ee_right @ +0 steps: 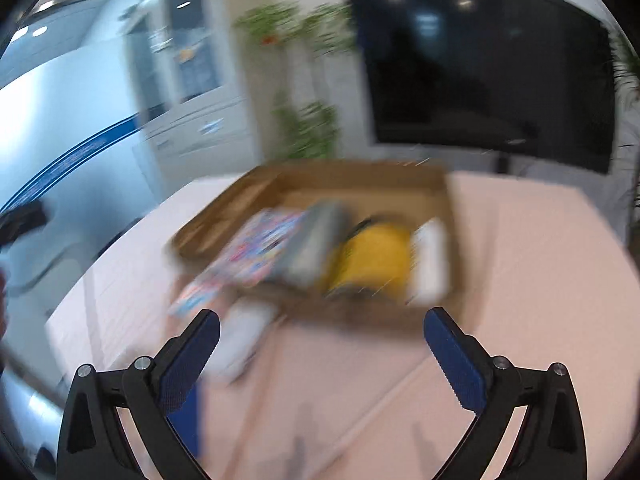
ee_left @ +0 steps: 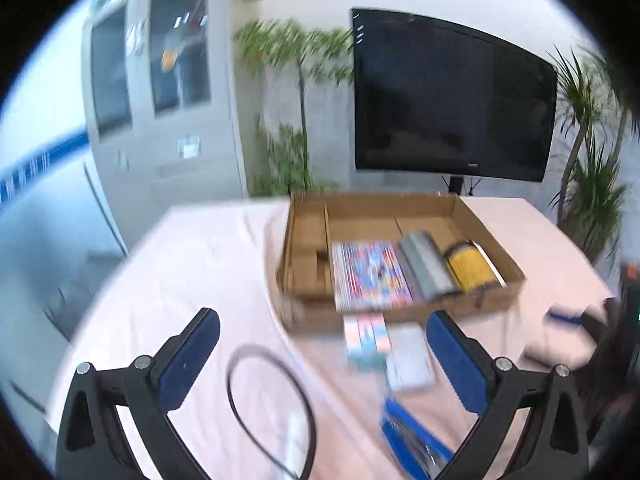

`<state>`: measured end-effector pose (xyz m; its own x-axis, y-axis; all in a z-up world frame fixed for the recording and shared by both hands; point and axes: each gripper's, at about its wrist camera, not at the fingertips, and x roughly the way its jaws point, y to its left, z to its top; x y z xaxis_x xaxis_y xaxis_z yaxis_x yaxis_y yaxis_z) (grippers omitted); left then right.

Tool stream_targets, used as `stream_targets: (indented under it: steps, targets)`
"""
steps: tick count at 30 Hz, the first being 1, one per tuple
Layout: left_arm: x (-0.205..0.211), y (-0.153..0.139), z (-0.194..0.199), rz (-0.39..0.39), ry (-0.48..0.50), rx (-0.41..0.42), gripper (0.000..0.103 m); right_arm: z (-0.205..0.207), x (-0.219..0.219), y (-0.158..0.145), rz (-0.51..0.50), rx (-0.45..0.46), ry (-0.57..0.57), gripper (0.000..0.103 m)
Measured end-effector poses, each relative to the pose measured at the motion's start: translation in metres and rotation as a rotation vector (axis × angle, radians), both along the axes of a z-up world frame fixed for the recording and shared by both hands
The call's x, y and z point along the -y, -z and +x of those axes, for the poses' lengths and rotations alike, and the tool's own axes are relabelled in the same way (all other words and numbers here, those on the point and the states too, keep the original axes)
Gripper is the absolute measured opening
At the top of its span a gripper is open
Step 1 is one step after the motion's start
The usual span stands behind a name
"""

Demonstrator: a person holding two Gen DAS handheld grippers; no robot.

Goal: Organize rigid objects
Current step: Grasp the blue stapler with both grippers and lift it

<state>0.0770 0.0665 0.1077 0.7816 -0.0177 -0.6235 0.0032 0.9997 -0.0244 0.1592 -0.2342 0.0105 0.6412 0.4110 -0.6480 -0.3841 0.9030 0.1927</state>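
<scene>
A shallow cardboard box (ee_left: 308, 236) sits on the pink-covered table. It holds a colourful book (ee_left: 370, 274), a grey item (ee_left: 426, 266) and a yellow item (ee_left: 470, 266). In front of it lie a pastel striped box (ee_left: 366, 340), a white flat box (ee_left: 410, 358), a blue-edged item (ee_left: 412, 440) and a black cable loop (ee_left: 268, 404). My left gripper (ee_left: 322, 354) is open and empty above these. My right gripper (ee_right: 322, 356) is open and empty before the blurred box (ee_right: 352, 184), yellow item (ee_right: 376, 260) and a white item (ee_right: 430, 264).
A large dark monitor (ee_left: 452, 96) stands behind the table, with plants (ee_left: 592, 152) at the right and a grey cabinet (ee_left: 160, 92) at the left. The table's left edge (ee_left: 132, 248) drops off to the floor.
</scene>
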Motion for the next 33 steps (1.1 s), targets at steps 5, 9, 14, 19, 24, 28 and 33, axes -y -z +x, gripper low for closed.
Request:
stream_targets:
  steps: [5,9,14,19,24,28,33]
  targets:
    - [-0.012,0.079,-0.023,-0.169,0.027,-0.196,0.101,-0.086,-0.085,0.044,-0.054,-0.010,-0.272,0.102]
    - [-0.010,0.061,-0.043,-0.166,0.043,-0.111,0.101,-0.116,-0.129,0.070,-0.160,0.035,-0.319,0.100]
    - [-0.035,-0.014,-0.074,-0.126,-0.035,0.022,0.101,-0.115,-0.159,0.097,-0.288,0.031,-0.320,0.069]
    - [-0.020,-0.024,-0.084,-0.106,0.015,-0.018,0.101,-0.096,-0.156,0.123,-0.268,-0.075,-0.267,0.049]
    - [0.014,0.078,-0.038,-0.406,0.120,-0.277,0.101,-0.068,-0.102,0.122,0.126,-0.291,-0.174,0.048]
    - [0.049,0.147,-0.011,-0.593,0.224,-0.474,0.098,-0.045,-0.038,0.146,0.572,-0.542,-0.074,0.050]
    - [0.078,0.185,0.021,-0.751,0.287,-0.548,0.092,-0.061,0.016,0.120,0.400,-0.361,0.099,0.078]
